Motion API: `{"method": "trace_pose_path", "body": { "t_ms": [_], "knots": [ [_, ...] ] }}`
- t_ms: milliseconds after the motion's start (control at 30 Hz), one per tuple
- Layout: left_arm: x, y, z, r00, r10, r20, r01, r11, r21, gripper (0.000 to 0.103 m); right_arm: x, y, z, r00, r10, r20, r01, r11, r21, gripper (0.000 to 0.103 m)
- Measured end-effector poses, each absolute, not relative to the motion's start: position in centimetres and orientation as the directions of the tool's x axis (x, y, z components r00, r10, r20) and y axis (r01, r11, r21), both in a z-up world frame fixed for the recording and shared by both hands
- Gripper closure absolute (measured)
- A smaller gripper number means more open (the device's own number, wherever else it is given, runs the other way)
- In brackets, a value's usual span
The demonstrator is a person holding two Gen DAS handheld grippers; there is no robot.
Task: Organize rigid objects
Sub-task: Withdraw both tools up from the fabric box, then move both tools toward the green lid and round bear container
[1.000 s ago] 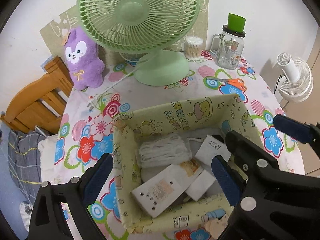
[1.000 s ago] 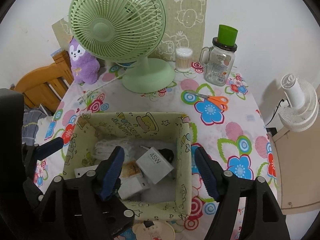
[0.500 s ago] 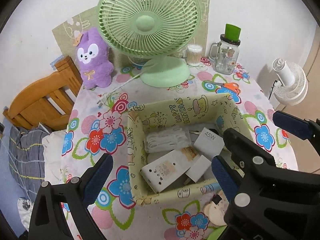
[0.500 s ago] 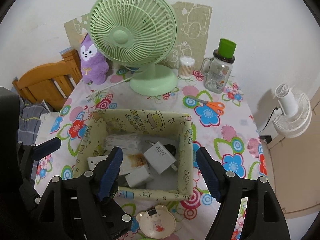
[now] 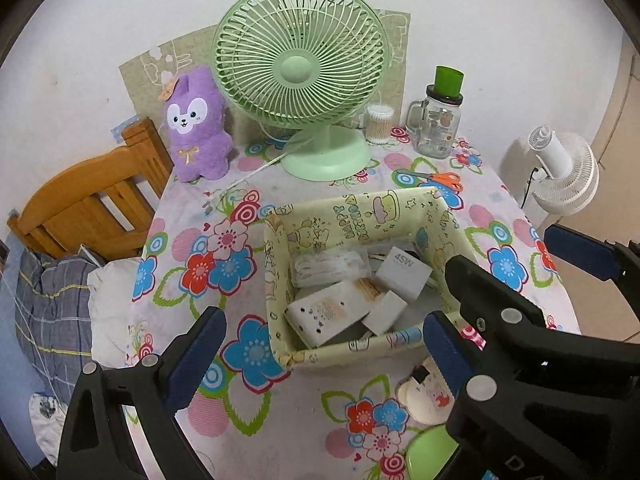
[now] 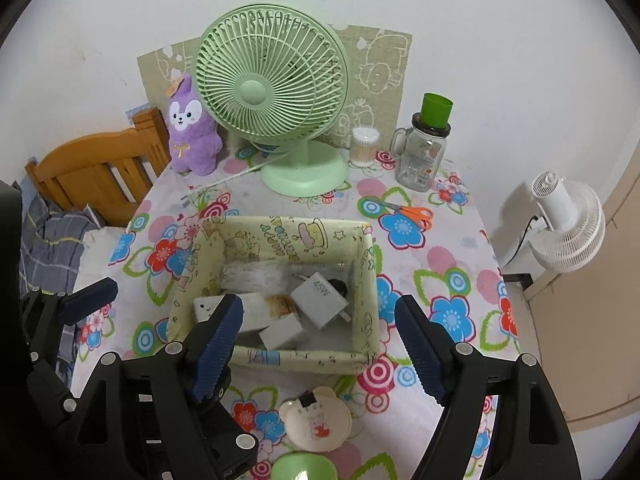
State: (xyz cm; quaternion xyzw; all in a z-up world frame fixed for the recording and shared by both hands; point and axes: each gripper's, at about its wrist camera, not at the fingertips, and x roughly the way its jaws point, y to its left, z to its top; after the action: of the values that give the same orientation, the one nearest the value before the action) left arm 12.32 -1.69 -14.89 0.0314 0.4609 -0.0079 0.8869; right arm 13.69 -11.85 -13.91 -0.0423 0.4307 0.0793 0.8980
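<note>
A pale yellow cartoon-print fabric box [image 5: 360, 208] [image 6: 288, 236] stands on the flowered tablecloth. In it lie a white power strip [image 5: 328, 312], a white charger marked 45W [image 5: 404, 268] [image 6: 320, 300], a small white adapter [image 5: 386, 312] [image 6: 282, 332] and a bundle of white cable [image 5: 332, 264] [image 6: 256, 274]. My left gripper [image 5: 324, 332] hangs open above the box's near left corner, holding nothing. My right gripper [image 6: 318, 312] hovers over the box's near edge; its jaws are opening and nothing is between them.
Behind the box stand a green desk fan [image 5: 304, 72], a purple plush [image 5: 196, 124], a cotton swab jar [image 5: 378, 122] and a glass mug jar with a green cap [image 5: 440, 120]. Orange scissors [image 6: 416, 213] lie back right. A bear-shaped dish [image 6: 316, 420] sits in front. A wooden chair [image 5: 92, 208] stands left.
Both grippers have drawn back and up from the box, which now looks smaller and farther. The bear-shaped dish has come into view. The right jaws stand a little wider.
</note>
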Motion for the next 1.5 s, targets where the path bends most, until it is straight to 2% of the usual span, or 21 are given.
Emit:
{"method": "trace_pose_path", "body": {
  "t_ms": [633,867,1500],
  "knots": [
    [7.2,-2.3,-13.2,0.606,-0.066,-0.793,0.127,0.992,0.015,0.003,7.4,-12.9,-12.2,0.660,0.035,-0.750,-0.082,0.996,-0.027,0.022],
    [5.6,-3.0,-13.0,0.603,-0.086,-0.793,0.143,0.990,0.002,0.003,5.6,-14.4,-12.3,0.661,0.051,-0.748,-0.078,0.997,-0.002,0.022],
    [3.5,-6.4,-19.3,0.543,-0.009,-0.840,-0.051,0.998,-0.043,0.002,5.2,-19.6,-18.3,0.642,0.150,-0.752,-0.218,0.976,0.008,0.022]
  ]
}}
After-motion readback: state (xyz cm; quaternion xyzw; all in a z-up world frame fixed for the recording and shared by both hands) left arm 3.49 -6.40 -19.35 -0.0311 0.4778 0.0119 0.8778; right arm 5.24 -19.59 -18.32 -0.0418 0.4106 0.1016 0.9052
